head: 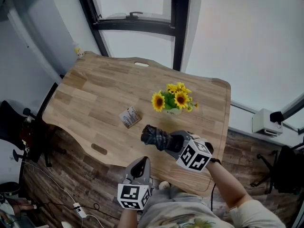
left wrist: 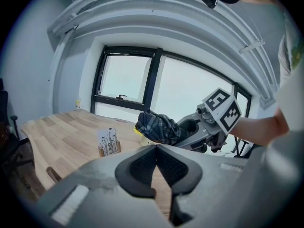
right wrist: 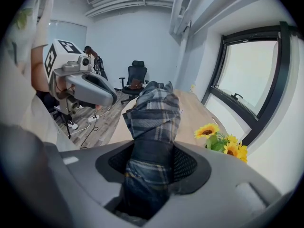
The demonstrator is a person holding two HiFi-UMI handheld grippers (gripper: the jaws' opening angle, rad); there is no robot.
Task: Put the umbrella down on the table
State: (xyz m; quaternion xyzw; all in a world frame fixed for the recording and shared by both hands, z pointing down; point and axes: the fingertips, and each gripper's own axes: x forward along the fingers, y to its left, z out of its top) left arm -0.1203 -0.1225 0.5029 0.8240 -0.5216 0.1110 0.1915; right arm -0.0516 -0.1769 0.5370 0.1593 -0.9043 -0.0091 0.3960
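Folded plaid umbrella [head: 156, 137] clamped between the right gripper's [head: 174, 142] jaws, pads pressing its sides, free end pointing out over the wooden table's [head: 95, 94] near edge. It appears to hang just off the wood; contact is hard to judge. Left gripper [head: 139, 164] sits nearer the person, jaws together, nothing between them. Sunflower pot [head: 174, 100] and small card holder [head: 129, 117] stand beyond the umbrella, apart from it.

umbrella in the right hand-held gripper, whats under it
Bare wooden table, with the umbrella held above it by the right hand-held gripper. The patch straight beneath is covered in the head view.
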